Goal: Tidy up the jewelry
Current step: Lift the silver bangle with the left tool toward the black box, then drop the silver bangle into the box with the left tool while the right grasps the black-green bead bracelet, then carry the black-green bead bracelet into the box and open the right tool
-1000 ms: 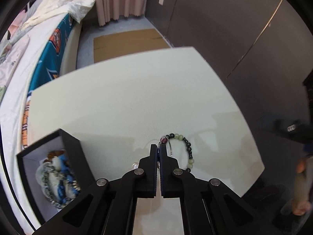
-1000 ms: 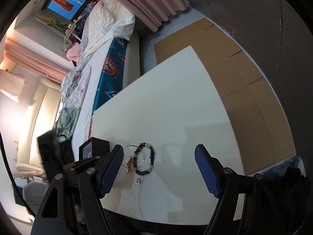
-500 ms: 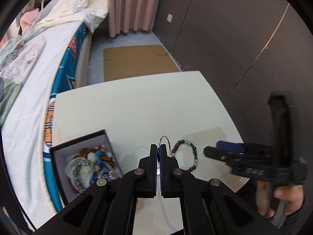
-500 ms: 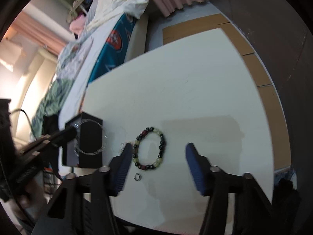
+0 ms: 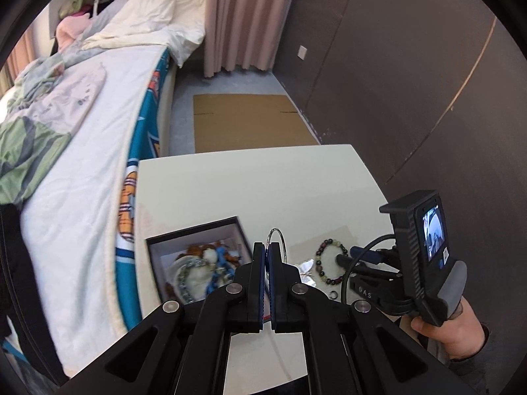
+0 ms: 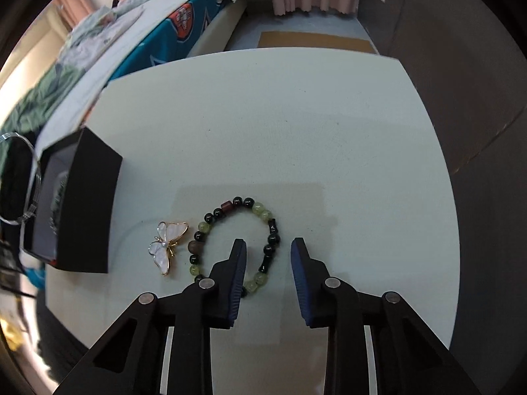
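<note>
My left gripper (image 5: 266, 247) is shut on a thin silver bangle (image 5: 277, 240) and holds it above the table, just right of the open black jewelry box (image 5: 194, 230). The box holds several beaded pieces. The bangle also shows at the left edge of the right wrist view (image 6: 31, 177), beside the box (image 6: 85, 204). My right gripper (image 6: 268, 247) is open and low over a green and black bead bracelet (image 6: 235, 240), its fingers straddling the bracelet's right side. A white butterfly brooch (image 6: 168, 242) lies left of the bracelet. A small ring (image 5: 333, 295) lies near it.
The white table (image 6: 296, 115) has its right edge near a dark wall. A bed (image 5: 82, 125) runs along the table's left side. Flat cardboard (image 5: 247, 121) lies on the floor beyond the table.
My left gripper has lifted the silver bangle off the table and moved left toward the box. My right gripper has come down to the bead bracelet and narrowed its opening.
</note>
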Tool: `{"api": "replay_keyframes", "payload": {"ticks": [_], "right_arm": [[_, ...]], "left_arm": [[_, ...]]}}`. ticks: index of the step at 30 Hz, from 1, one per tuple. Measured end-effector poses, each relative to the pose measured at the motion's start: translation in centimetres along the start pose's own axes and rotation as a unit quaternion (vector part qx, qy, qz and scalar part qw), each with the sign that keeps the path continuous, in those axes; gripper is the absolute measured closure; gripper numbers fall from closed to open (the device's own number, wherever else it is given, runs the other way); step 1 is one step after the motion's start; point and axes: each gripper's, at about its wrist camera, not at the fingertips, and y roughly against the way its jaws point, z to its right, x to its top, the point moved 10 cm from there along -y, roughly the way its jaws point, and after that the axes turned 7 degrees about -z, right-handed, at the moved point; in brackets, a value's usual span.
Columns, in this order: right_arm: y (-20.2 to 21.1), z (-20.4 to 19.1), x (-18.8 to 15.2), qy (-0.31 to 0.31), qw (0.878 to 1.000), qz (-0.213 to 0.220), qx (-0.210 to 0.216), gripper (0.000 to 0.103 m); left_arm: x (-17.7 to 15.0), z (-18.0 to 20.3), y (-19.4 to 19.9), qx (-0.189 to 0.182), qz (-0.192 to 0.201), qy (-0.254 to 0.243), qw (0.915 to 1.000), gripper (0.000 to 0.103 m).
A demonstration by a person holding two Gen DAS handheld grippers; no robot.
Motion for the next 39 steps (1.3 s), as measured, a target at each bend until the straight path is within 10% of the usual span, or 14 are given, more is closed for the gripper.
{"api": "replay_keyframes", "payload": {"ticks": [2,19,22,25,39], "right_arm": [[0.2,-0.1,0.0,0.006,1.0,0.003,-0.004,0.093],[9.1,-4.8,2.7,0.011,0.984,0.114,0.135,0.094],[10.1,-5.9,3.3,0.013,0.98,0.126,0.154,0.094],[11.0,-7.1,3.9,0.014,0.975,0.135,0.176,0.094],[13.8,-15.0,4.7,0.052,0.945,0.152,0.286,0.094]], "left_arm": [[-0.3,-0.7,0.2,0.001,0.001,0.007,1.0,0.102],[-2.2,-3.8,-3.1,-0.036,-0.064,0.064,0.9953,0.099],[-2.2,-4.3,-3.1,-0.033,-0.063,0.069,0.9951,0.08],[-2.1,-5.1,-2.2,-0.028,-0.044,0.078,0.9956,0.039],[-2.2,-9.3,0.9,-0.003,-0.017,0.103,0.9946,0.037]]}}
